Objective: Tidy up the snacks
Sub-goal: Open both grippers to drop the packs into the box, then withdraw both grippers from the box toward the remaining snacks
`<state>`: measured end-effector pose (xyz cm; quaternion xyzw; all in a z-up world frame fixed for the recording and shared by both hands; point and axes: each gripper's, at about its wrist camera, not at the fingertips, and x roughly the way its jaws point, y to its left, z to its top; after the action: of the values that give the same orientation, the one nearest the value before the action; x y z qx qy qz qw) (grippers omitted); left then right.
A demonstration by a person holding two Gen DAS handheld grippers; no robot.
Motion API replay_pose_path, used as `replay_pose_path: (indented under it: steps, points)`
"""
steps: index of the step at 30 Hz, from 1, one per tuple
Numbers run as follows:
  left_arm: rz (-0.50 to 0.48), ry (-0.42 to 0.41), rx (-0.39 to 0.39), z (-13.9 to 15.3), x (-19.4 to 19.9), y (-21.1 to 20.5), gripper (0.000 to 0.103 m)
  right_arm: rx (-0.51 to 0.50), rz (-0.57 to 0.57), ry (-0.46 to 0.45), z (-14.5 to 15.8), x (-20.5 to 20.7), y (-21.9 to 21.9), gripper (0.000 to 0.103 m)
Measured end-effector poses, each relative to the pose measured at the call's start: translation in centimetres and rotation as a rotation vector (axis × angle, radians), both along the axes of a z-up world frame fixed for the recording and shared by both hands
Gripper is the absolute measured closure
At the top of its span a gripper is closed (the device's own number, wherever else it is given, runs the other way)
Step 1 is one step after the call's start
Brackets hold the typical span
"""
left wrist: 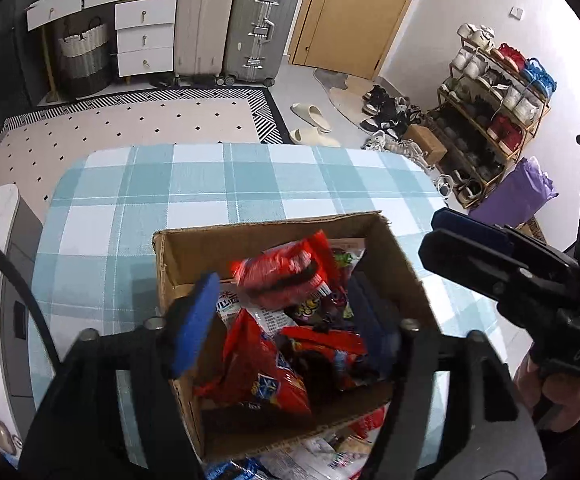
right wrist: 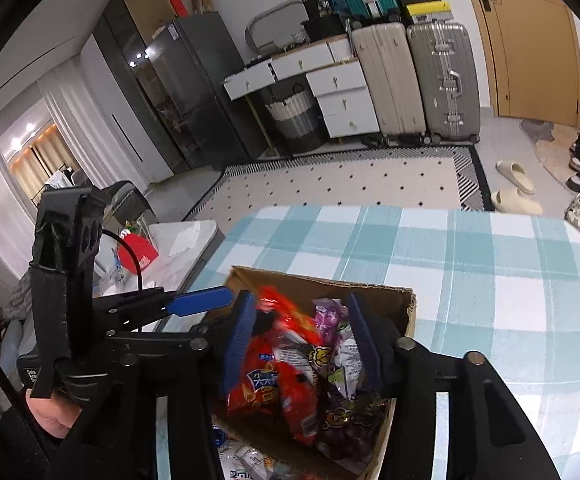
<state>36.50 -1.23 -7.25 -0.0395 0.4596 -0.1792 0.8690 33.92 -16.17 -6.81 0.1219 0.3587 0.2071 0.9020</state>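
Both my grippers, left and right, hang open, gripping nothing, over the snack-filled box at the table's near edge.

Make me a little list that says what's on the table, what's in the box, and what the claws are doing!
table: blue-and-white checked cloth
box: open cardboard box on the cloth
inside: red snack bags, purple snack bag
outside box: more packets at near edge
left claw: open over box, holding nothing
right claw: open over box, holding nothing
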Motion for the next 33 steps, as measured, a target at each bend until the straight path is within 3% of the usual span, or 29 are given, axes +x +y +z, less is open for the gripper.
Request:
replay_pose_path:
  steps: [11, 16, 18, 28, 33]
  points:
    - [0.0, -0.103, 0.065, 4.2, -6.2, 0.1, 0.033, 0.013, -0.018, -0.072, 3.0, -3.6, -1.2, 0.051]
    - [0.015, -0.149, 0.096, 5.2, -9.4, 0.6, 0.032, 0.014, -0.024, -0.115, 4.4, -6.1, -1.6, 0.035]
    - [0.026, -0.175, 0.1, 5.4, -10.8, 0.9, 0.023, 0.016, -0.024, -0.136, 5.1, -7.3, -1.6, 0.035]
    - [0.031, -0.281, 0.111, 7.1, -17.9, 0.6, 0.022, 0.013, -0.008, -0.22, 7.0, -13.4, -0.8, 0.017]
    - [0.027, -0.309, 0.11, 7.9, -20.7, 0.6, 0.018, -0.003, -0.014, -0.259, 6.7, -16.6, -0.2, 0.014]
